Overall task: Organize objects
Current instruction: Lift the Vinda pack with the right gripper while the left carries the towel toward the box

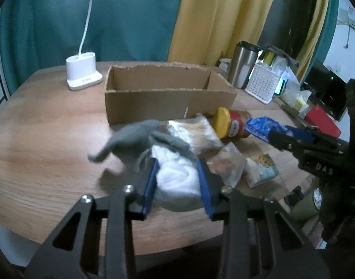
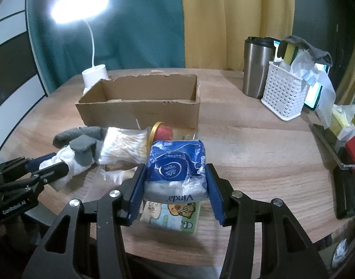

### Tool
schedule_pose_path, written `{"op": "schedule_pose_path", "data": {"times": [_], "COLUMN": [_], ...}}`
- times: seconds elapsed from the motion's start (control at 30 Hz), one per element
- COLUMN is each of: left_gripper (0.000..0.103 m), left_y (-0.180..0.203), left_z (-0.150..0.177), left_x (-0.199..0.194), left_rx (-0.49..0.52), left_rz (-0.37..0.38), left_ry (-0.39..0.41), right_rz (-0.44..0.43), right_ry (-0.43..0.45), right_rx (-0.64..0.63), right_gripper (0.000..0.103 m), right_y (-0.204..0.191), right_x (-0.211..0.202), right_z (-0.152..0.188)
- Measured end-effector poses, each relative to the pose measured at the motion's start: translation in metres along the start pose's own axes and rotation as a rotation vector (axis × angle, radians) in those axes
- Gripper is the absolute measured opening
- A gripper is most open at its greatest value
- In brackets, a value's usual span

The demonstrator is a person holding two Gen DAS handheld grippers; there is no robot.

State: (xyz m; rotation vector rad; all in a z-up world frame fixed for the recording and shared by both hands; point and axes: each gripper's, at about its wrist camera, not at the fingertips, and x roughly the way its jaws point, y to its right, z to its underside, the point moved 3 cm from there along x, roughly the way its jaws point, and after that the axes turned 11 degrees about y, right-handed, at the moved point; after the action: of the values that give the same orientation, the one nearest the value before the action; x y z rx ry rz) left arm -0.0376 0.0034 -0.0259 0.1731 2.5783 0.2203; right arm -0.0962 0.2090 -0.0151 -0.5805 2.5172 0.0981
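The grey glove (image 1: 133, 137) in the left wrist view is smeared by blur, so its fingers are hard to separate, and the clear bag (image 1: 226, 165) beside it holds something I cannot make out. The left gripper (image 1: 177, 179) is clenched on a white cloth (image 1: 177, 176), with the glove draped over the cloth's far end. The right gripper (image 2: 176, 181) grips a blue Vinda tissue pack (image 2: 175, 162) above a cartoon-printed pack (image 2: 170, 216) near the table's (image 2: 258, 162) front edge. A bag of cotton swabs (image 2: 123, 146) and a tipped yellow-lidded jar (image 2: 163, 132) lie against the front wall of the cardboard box (image 2: 140, 111), whose visible interior shows nothing. Open wood spreads right of the box. At the far right edge, a white basket (image 2: 284, 95) holds sponges and plastic, beside a steel tumbler (image 2: 256, 67)
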Motion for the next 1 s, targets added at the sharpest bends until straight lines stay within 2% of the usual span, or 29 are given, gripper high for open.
{"op": "schedule_pose_path", "data": {"times": [0.27, 0.6, 1.0], "left_gripper": [0.035, 0.035, 0.035], "left_y": [-0.002, 0.0, 0.002], "left_z": [-0.012, -0.038, -0.067], "left_x": [-0.011, -0.034, -0.042], "left_rx": [-0.006, 0.007, 0.01], "left_rz": [0.005, 0.009, 0.005], "left_ry": [0.034, 0.115, 0.159], "right_rz": [-0.003, -0.009, -0.016], "right_ry": [0.026, 0.05, 0.081], "right_rx": [-0.004, -0.01, -0.015], "right_gripper": [0.052, 0.052, 0.052], "right_y": [-0.001, -0.004, -0.007], "right_x": [-0.009, -0.016, -0.02], "right_z": [-0.007, -0.019, -0.042]}}
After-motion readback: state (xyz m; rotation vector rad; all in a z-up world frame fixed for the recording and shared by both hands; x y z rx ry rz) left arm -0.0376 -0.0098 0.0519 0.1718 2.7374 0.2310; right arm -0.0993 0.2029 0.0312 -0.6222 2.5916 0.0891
